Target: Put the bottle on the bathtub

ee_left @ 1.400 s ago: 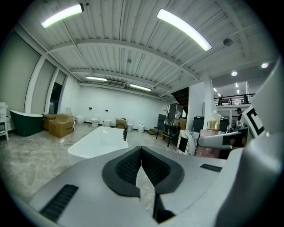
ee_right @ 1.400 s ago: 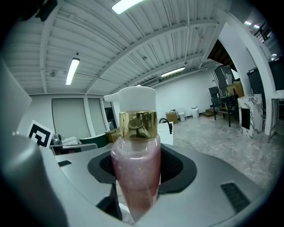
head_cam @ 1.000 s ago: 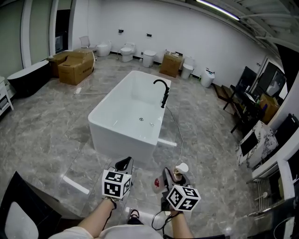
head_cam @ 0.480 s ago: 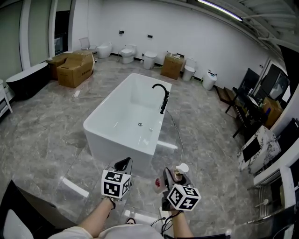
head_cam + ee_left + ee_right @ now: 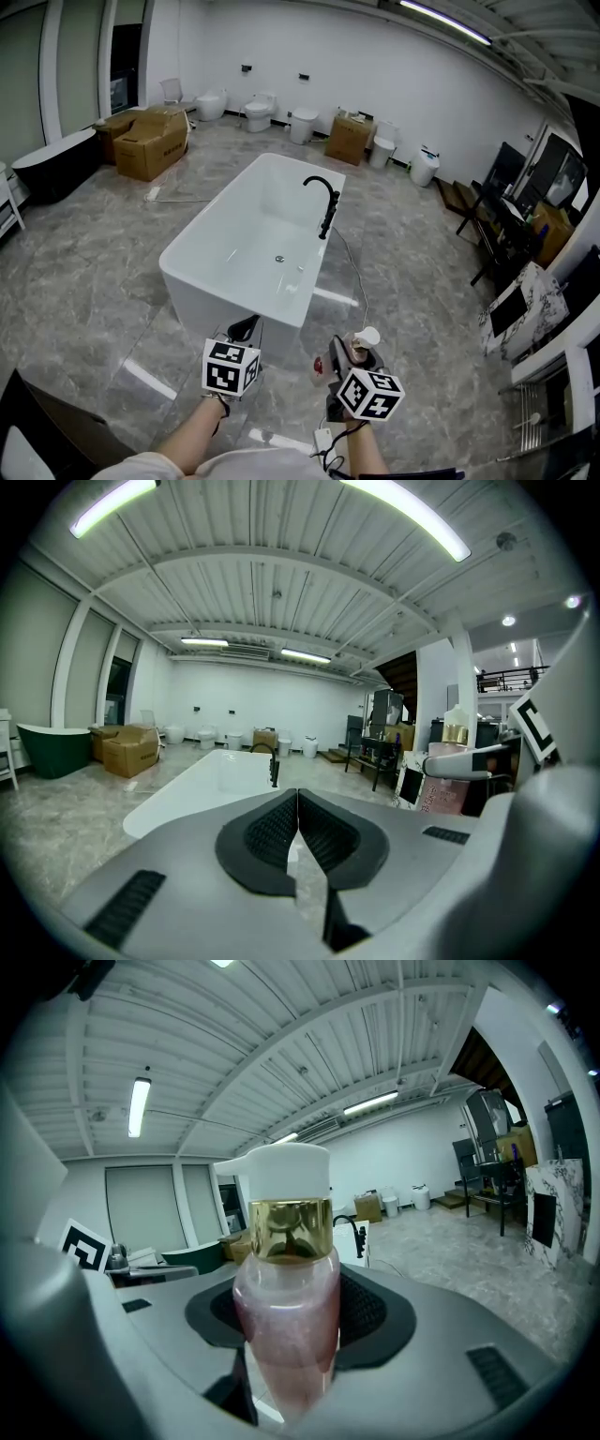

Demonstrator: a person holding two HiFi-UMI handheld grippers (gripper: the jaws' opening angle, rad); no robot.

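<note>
A pink pump bottle with a gold collar and white pump head stands upright between the jaws of my right gripper, which is shut on it. In the head view the bottle shows at the bottom, right of centre, above the right gripper. The white rectangular bathtub with a black faucet stands on the floor ahead, its near end just beyond both grippers. My left gripper is shut and holds nothing; in its own view the left gripper points at the bathtub.
Marble-pattern floor surrounds the tub. Cardboard boxes and a dark green tub stand at the left. Toilets line the far wall. Dark furniture and a marble-patterned unit are on the right. A cable runs along the floor.
The view has moved closer to the tub, whose near end now sits lower and further left in the head view. Both grippers keep their state and the bottle stays held.
</note>
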